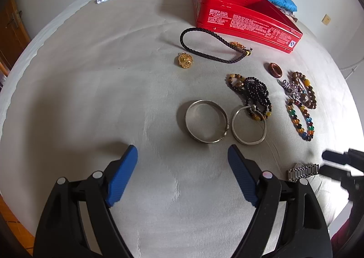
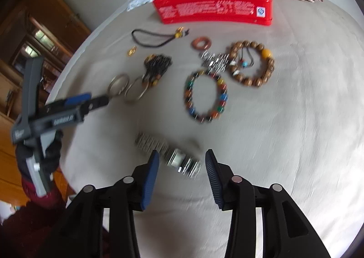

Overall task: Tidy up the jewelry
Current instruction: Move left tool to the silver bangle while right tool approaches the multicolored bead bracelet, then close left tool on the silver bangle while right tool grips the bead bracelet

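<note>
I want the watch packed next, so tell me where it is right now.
The watch lies on the bed sheet just ahead of the open right gripper, nearer than the colourful bead bracelet. In the left wrist view it lies at lower right.

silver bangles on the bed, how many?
2. The wider silver bangle lies just ahead of the open left gripper; the thinner silver bangle sits right beside it, overlapped by the black bead strand. None seem hidden.
</note>
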The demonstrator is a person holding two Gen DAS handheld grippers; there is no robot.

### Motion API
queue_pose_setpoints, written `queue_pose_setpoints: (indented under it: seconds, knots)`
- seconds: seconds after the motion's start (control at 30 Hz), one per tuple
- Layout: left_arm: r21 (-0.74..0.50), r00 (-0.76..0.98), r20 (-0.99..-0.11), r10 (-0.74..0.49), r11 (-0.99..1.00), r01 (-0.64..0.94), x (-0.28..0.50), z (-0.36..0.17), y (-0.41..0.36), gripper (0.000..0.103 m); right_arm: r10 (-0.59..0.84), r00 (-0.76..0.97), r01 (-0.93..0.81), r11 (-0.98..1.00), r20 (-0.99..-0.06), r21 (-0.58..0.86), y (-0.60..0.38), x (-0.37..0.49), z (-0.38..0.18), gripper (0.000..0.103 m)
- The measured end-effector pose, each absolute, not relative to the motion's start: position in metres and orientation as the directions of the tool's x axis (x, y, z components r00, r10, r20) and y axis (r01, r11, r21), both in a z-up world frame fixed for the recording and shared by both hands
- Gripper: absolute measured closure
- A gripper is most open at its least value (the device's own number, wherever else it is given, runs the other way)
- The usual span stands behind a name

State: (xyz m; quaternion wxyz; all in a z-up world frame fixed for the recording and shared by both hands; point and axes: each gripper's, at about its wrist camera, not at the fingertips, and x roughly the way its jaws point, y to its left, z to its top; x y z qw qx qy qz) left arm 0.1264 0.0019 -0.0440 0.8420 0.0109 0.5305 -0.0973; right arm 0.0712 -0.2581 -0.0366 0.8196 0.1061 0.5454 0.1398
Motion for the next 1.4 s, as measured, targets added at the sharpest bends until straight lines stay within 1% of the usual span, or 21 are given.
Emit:
queue_pose_setpoints:
  seconds: [0.07, 0.1, 0.17, 0.3, 0.4, 0.47, 0.53, 0.63, 0.7, 0.77, 0.8, 0.87, 0.97, 1.0, 1.07, 1.17, 1.23, 1.3, 1.37, 1.4]
  knots:
    - [-0.087, 0.419, -0.896, -0.151, 0.982, 0.167, 0.129, -0.044, 0.003, 0.022, 0.327, 0.380, -0.089, 0.944, -0.865, 0.317, -0.262, 0.086, -0.038, 0.054]
    - [-0.088, 0.417, -0.896, -0.150, 0.983, 0.164, 0.131, -0.044, 0.004, 0.022, 0.319, 0.382, -0.076, 0.946, -0.867, 0.314, -0.263, 0.092, -0.039, 0.050]
    - [-0.090, 0.414, -0.898, -0.149, 0.983, 0.159, 0.135, -0.045, 0.004, 0.022, 0.304, 0.383, -0.060, 0.950, -0.872, 0.305, -0.265, 0.103, -0.043, 0.050]
    - [-0.082, 0.417, -0.898, -0.139, 0.985, 0.151, 0.139, -0.046, 0.007, 0.022, 0.320, 0.389, -0.038, 0.942, -0.864, 0.332, -0.271, 0.119, -0.046, 0.052]
    - [-0.080, 0.419, -0.898, -0.134, 0.986, 0.145, 0.145, -0.046, 0.009, 0.022, 0.305, 0.383, -0.017, 0.946, -0.872, 0.323, -0.276, 0.126, -0.049, 0.064]
    - [-0.074, 0.421, -0.898, -0.127, 0.987, 0.140, 0.149, -0.047, 0.009, 0.022, 0.290, 0.385, -0.025, 0.952, -0.876, 0.305, -0.274, 0.130, -0.051, 0.074]
    - [-0.072, 0.417, -0.901, -0.123, 0.988, 0.136, 0.153, -0.048, 0.008, 0.022, 0.274, 0.390, -0.025, 0.958, -0.879, 0.287, -0.274, 0.131, -0.052, 0.094]
    - [-0.071, 0.412, -0.903, -0.125, 0.987, 0.144, 0.156, -0.049, 0.004, 0.025, 0.277, 0.398, -0.037, 0.957, -0.875, 0.286, -0.273, 0.129, -0.052, 0.095]
    - [-0.076, 0.404, -0.905, -0.129, 0.986, 0.146, 0.158, -0.049, 0.002, 0.030, 0.305, 0.396, -0.038, 0.948, -0.866, 0.316, -0.276, 0.126, -0.051, 0.095]
    - [-0.082, 0.398, -0.908, -0.132, 0.987, 0.140, 0.160, -0.049, 0.002, 0.041, 0.331, 0.391, -0.041, 0.938, -0.859, 0.344, -0.276, 0.125, -0.052, 0.095]
    - [-0.088, 0.391, -0.910, -0.138, 0.986, 0.143, 0.161, -0.048, 0.001, 0.043, 0.337, 0.390, -0.041, 0.936, -0.857, 0.350, -0.277, 0.123, -0.053, 0.095]
    - [-0.102, 0.376, -0.914, -0.153, 0.983, 0.151, 0.161, -0.047, -0.002, 0.054, 0.341, 0.387, -0.043, 0.935, -0.856, 0.353, -0.277, 0.119, -0.053, 0.095]
    - [-0.119, 0.348, -0.921, -0.177, 0.976, 0.182, 0.161, -0.048, -0.010, 0.061, 0.346, 0.387, -0.044, 0.933, -0.855, 0.358, -0.276, 0.115, -0.052, 0.095]
    - [-0.110, 0.345, -0.923, -0.171, 0.976, 0.191, 0.161, -0.048, -0.013, 0.061, 0.348, 0.387, -0.043, 0.932, -0.854, 0.360, -0.275, 0.115, -0.052, 0.095]
    - [-0.080, 0.345, -0.927, -0.147, 0.977, 0.199, 0.163, -0.051, -0.018, 0.071, 0.353, 0.386, -0.046, 0.930, -0.852, 0.364, -0.274, 0.114, -0.052, 0.095]
    - [-0.087, 0.336, -0.930, -0.146, 0.979, 0.187, 0.166, -0.050, -0.018, 0.077, 0.357, 0.385, -0.047, 0.929, -0.851, 0.368, -0.274, 0.111, -0.051, 0.095]
    - [-0.100, 0.326, -0.932, -0.159, 0.977, 0.190, 0.165, -0.050, -0.020, 0.076, 0.359, 0.384, -0.047, 0.928, -0.851, 0.370, -0.275, 0.111, -0.051, 0.095]
    - [-0.126, 0.318, -0.931, -0.180, 0.975, 0.183, 0.165, -0.049, -0.020, 0.070, 0.361, 0.383, -0.048, 0.927, -0.850, 0.372, -0.275, 0.111, -0.052, 0.095]
    - [-0.184, 0.304, -0.925, -0.229, 0.968, 0.171, 0.164, -0.046, -0.017, 0.052, 0.361, 0.385, -0.051, 0.927, -0.850, 0.371, -0.275, 0.110, -0.052, 0.095]
    - [-0.192, 0.310, -0.920, -0.238, 0.966, 0.172, 0.163, -0.045, -0.017, 0.049, 0.361, 0.385, -0.051, 0.927, -0.849, 0.372, -0.275, 0.110, -0.053, 0.095]
